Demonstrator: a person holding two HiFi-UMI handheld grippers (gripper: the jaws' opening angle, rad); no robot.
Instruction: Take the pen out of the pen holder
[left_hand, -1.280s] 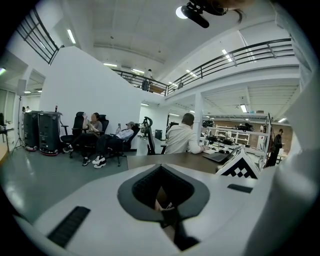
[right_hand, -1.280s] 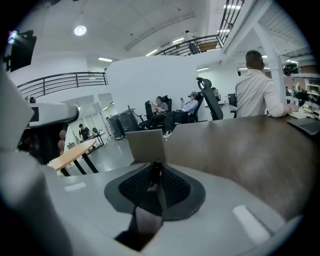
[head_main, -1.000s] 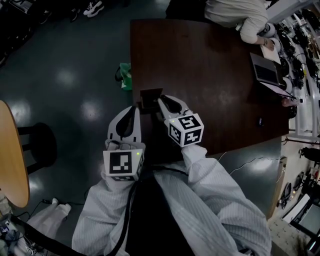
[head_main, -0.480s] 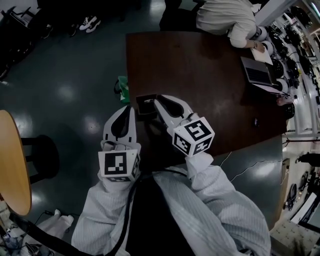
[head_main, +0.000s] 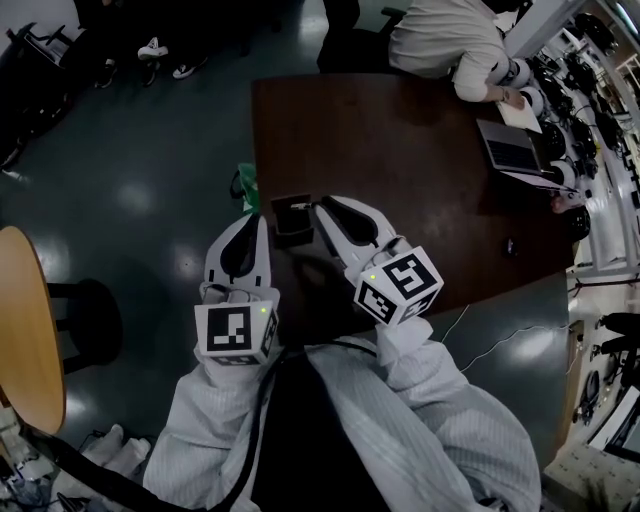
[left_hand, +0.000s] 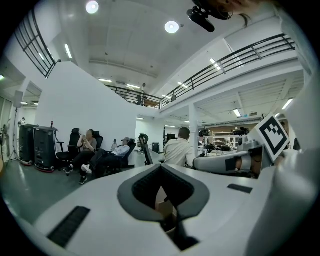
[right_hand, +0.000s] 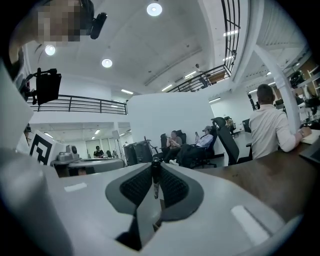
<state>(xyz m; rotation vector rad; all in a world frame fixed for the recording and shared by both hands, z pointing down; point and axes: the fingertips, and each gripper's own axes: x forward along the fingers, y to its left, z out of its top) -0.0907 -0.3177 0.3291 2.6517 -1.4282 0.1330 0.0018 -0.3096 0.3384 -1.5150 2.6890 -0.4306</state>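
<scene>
While my right gripper (head_main: 322, 206) fingers clamp the pen (right_hand: 155, 176) | left gripper (head_main: 262, 222) closed empty, 9 o'clock of pen holder (head_main: 292, 222) | next: lift straight up.

Left tongs (left_hand: 161, 169): tips closed together, pointing across the hall.
Right gripper (left_hand: 206, 163): just alongside, right.
Seated people (left_hand: 95, 155): far left.

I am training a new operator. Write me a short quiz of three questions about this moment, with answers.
1. Multiple choice: the right gripper has its jaws A) wide apart, empty; B) closed on a thin object; C) out of view.
2. True or false: the pen holder stands on the floor.
3. Fill in: the pen holder is ____ in colour.
Key: 1 B, the pen; 2 false, on the table; 3 black.
</scene>
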